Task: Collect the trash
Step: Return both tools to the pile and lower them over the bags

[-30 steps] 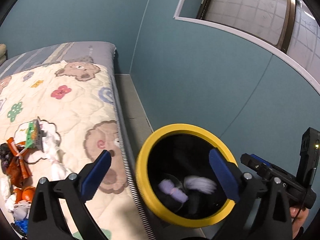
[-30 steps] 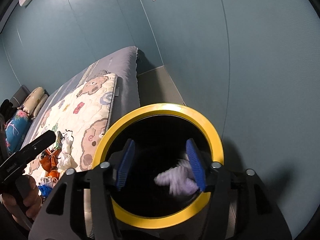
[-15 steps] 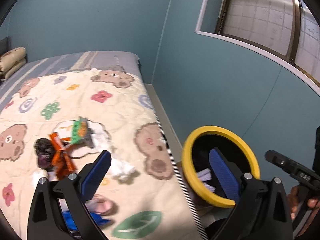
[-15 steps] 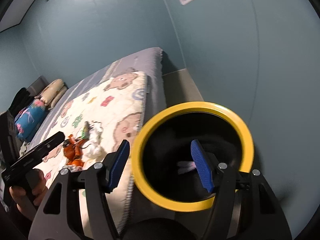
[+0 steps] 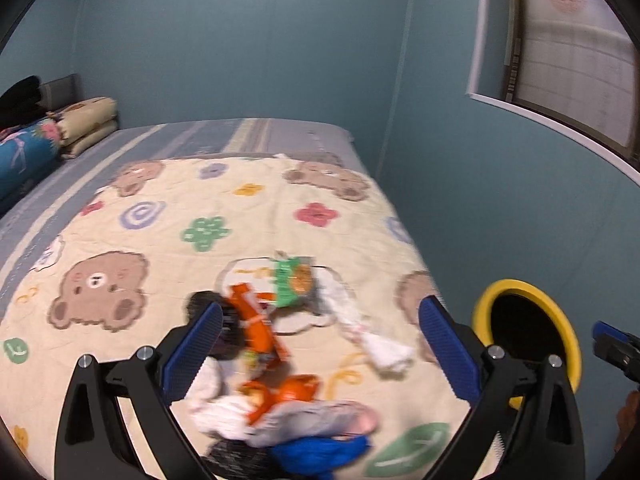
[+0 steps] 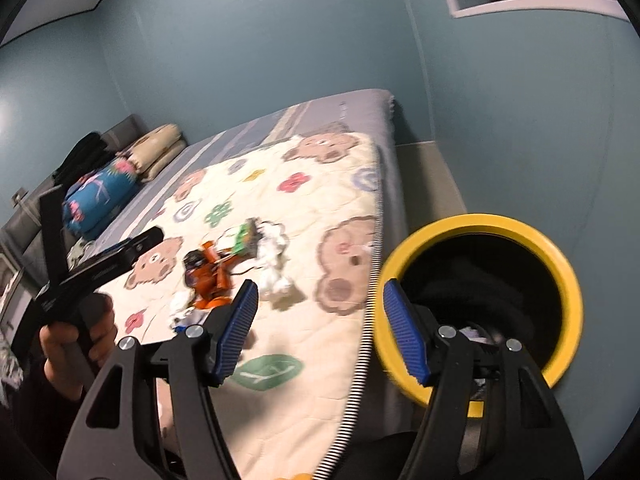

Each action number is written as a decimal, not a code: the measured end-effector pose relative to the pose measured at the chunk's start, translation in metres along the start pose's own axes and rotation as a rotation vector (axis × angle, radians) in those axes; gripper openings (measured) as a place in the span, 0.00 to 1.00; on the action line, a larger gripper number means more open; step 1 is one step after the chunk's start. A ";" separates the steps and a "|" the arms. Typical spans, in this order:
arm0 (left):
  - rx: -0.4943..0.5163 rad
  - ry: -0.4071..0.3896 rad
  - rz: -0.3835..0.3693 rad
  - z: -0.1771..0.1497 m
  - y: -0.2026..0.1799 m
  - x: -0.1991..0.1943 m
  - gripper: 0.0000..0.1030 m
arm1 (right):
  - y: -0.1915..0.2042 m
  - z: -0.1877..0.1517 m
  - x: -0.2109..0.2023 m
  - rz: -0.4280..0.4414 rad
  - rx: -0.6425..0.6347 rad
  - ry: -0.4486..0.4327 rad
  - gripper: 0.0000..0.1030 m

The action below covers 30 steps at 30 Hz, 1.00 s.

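Observation:
A pile of trash lies on the bear-print quilt (image 5: pixel 168 208): orange wrappers (image 5: pixel 260 332), a green packet (image 5: pixel 292 282), white tissue (image 5: pixel 376 340), a blue wrapper (image 5: pixel 320 452) and a dark crumpled piece (image 5: pixel 204 304). My left gripper (image 5: pixel 320 354) is open and empty, just above the pile. The yellow-rimmed black bin (image 6: pixel 568 276) stands on the floor beside the bed, also in the left wrist view (image 5: pixel 484 304). My right gripper (image 6: pixel 320 332) is open and empty, between the bed edge and the bin. The trash pile (image 6: pixel 212 276) shows in the right wrist view too.
The bed fills the left; folded bedding and a blue pillow (image 5: pixel 24 152) sit at its head. A teal wall (image 5: pixel 480 220) with a window (image 5: pixel 560 60) runs along the right. A narrow floor strip (image 6: pixel 424 176) separates bed and wall.
Both grippers have swung left, away from the bin towards the bed. The left one now hangs over the trash pile; the right one has left the bin mouth with trash left inside.

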<state>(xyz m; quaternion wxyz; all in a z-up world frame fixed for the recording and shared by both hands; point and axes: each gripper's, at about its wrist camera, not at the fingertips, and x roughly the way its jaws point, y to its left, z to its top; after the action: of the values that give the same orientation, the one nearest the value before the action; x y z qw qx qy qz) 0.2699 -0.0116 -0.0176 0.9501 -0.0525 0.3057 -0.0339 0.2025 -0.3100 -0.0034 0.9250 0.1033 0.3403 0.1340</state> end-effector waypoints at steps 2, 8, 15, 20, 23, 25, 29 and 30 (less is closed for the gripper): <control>-0.018 0.005 0.025 0.001 0.016 0.003 0.92 | 0.011 0.000 0.005 0.016 -0.018 0.012 0.60; -0.048 0.018 0.096 0.000 0.058 0.016 0.92 | 0.044 -0.004 0.029 0.081 -0.067 0.060 0.60; -0.076 0.045 0.154 -0.004 0.094 0.040 0.92 | 0.081 -0.015 0.061 0.144 -0.128 0.132 0.61; -0.085 0.098 0.200 -0.008 0.118 0.067 0.92 | 0.106 -0.033 0.091 0.169 -0.177 0.214 0.60; -0.099 0.132 0.218 -0.012 0.132 0.084 0.92 | 0.120 -0.044 0.110 0.179 -0.205 0.266 0.60; -0.103 0.158 0.223 -0.016 0.141 0.094 0.92 | 0.129 -0.051 0.123 0.181 -0.226 0.301 0.61; -0.099 0.198 0.229 -0.023 0.153 0.113 0.92 | 0.134 -0.062 0.145 0.189 -0.238 0.364 0.60; -0.098 0.206 0.228 -0.024 0.155 0.117 0.92 | 0.135 -0.065 0.149 0.190 -0.239 0.381 0.60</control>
<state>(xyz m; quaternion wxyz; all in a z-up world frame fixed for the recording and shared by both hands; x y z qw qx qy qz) 0.3554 0.1291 -0.1230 0.9077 -0.0602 0.4067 0.0839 0.2449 -0.1284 -0.1036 0.8331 -0.0024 0.4789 0.2766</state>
